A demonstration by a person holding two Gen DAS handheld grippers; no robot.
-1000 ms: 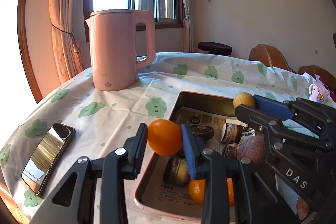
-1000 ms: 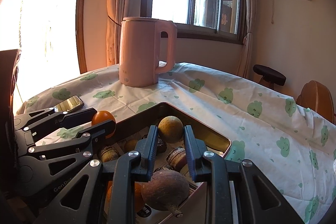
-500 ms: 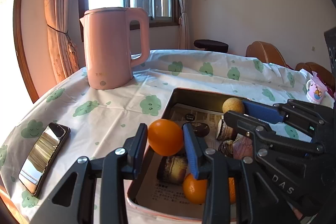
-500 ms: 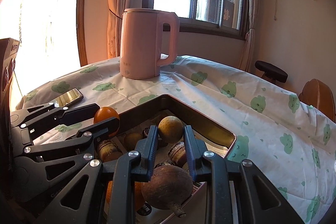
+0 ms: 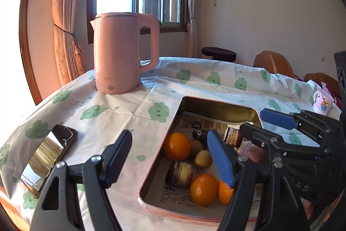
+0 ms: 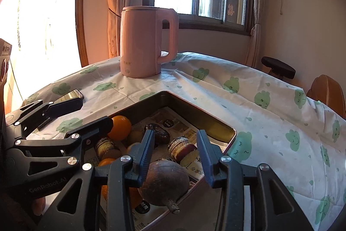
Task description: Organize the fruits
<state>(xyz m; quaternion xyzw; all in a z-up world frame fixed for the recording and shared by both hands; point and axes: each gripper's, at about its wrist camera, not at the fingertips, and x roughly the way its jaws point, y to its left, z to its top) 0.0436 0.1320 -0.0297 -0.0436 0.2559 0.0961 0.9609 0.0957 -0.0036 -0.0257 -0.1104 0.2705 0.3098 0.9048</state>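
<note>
Resting in the tray (image 5: 218, 105) just ahead of the left gripper (image 5: 170, 157), an orange (image 5: 177, 146) lies beside small yellow fruits, with two more oranges nearer. Both grippers gape wide and hold nothing; the right gripper (image 6: 176, 152) hangs over a dark round root (image 6: 164, 183). Farther ahead stands a pink kettle (image 5: 121, 53), a phone (image 5: 48, 157) off to the left.
</note>
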